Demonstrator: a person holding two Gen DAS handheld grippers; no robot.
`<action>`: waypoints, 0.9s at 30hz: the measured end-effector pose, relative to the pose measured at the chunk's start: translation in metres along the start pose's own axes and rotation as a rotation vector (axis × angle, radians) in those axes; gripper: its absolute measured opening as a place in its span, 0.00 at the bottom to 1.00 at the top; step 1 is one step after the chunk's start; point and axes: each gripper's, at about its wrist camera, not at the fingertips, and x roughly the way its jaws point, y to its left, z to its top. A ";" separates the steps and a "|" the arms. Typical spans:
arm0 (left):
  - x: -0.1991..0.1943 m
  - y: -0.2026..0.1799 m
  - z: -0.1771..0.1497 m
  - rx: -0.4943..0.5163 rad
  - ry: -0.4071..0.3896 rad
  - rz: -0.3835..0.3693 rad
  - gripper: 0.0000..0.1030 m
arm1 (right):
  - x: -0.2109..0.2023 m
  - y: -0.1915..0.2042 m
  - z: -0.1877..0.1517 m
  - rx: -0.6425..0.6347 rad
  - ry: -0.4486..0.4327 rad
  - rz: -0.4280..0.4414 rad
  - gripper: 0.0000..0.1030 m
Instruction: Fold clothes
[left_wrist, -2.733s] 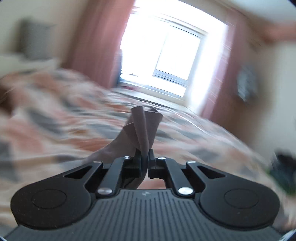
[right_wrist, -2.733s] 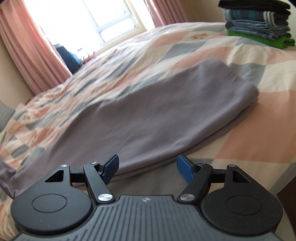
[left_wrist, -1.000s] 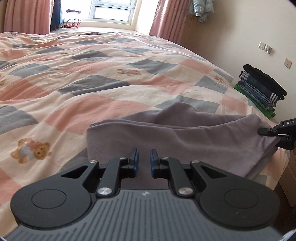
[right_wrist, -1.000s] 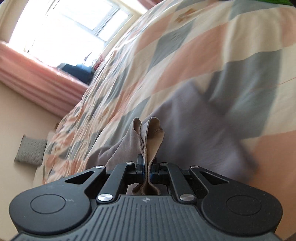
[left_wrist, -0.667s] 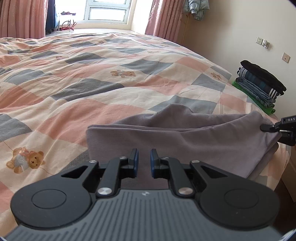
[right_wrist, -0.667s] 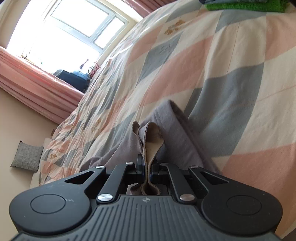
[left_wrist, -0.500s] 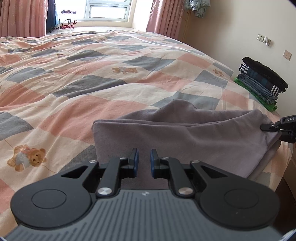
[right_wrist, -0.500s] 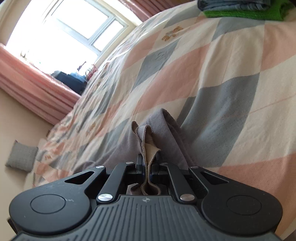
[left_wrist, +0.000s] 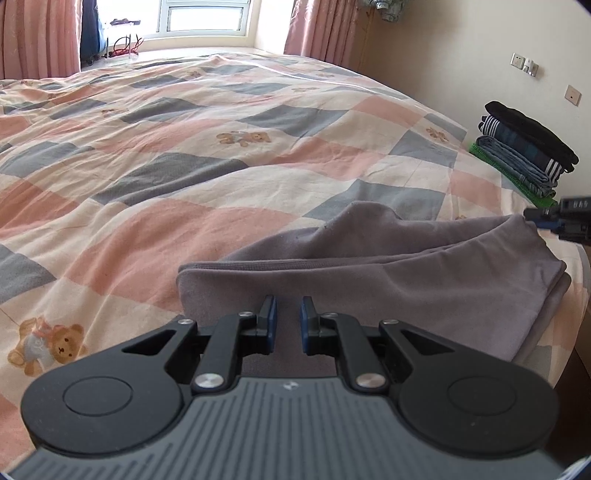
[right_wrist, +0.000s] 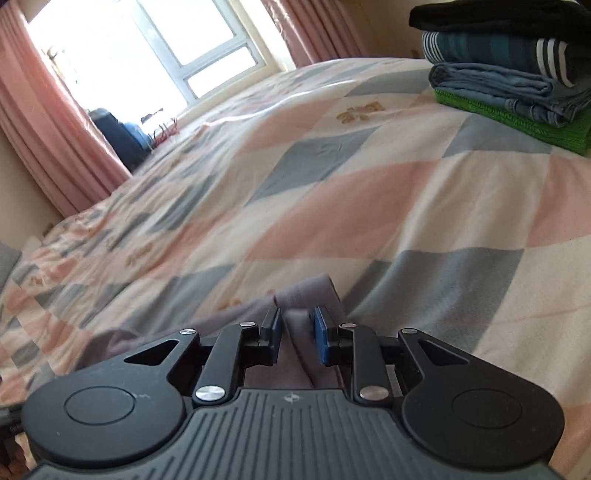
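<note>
A grey-mauve garment (left_wrist: 388, 269) lies folded lengthwise on the checked bedspread (left_wrist: 184, 147), near the bed's front edge. My left gripper (left_wrist: 288, 314) hovers over its left end, jaws a little apart and holding nothing. My right gripper (right_wrist: 298, 325) is at the garment's right end (right_wrist: 306, 295), jaws slightly apart with the cloth lying loose between them. The right gripper's tip also shows at the right edge of the left wrist view (left_wrist: 565, 218), beside the garment's corner.
A stack of folded clothes (left_wrist: 524, 151) sits at the bed's far right corner, close ahead of the right gripper (right_wrist: 517, 74). Pink curtains (left_wrist: 37, 37) and a window (left_wrist: 203, 18) are beyond the bed. The bed edge drops off at the right.
My right gripper opened and let go of the garment's corner, which dropped flat. The left gripper stayed partly open over the left end and barely moved.
</note>
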 end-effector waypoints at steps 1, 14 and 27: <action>-0.002 0.001 -0.001 0.000 -0.004 0.001 0.10 | -0.006 -0.004 0.004 0.031 -0.021 0.037 0.24; -0.002 0.023 0.016 -0.063 -0.042 -0.002 0.08 | -0.017 -0.014 -0.006 0.053 -0.099 -0.106 0.23; 0.021 0.060 0.017 -0.093 -0.002 0.096 0.07 | 0.033 0.017 -0.037 -0.093 -0.021 -0.119 0.00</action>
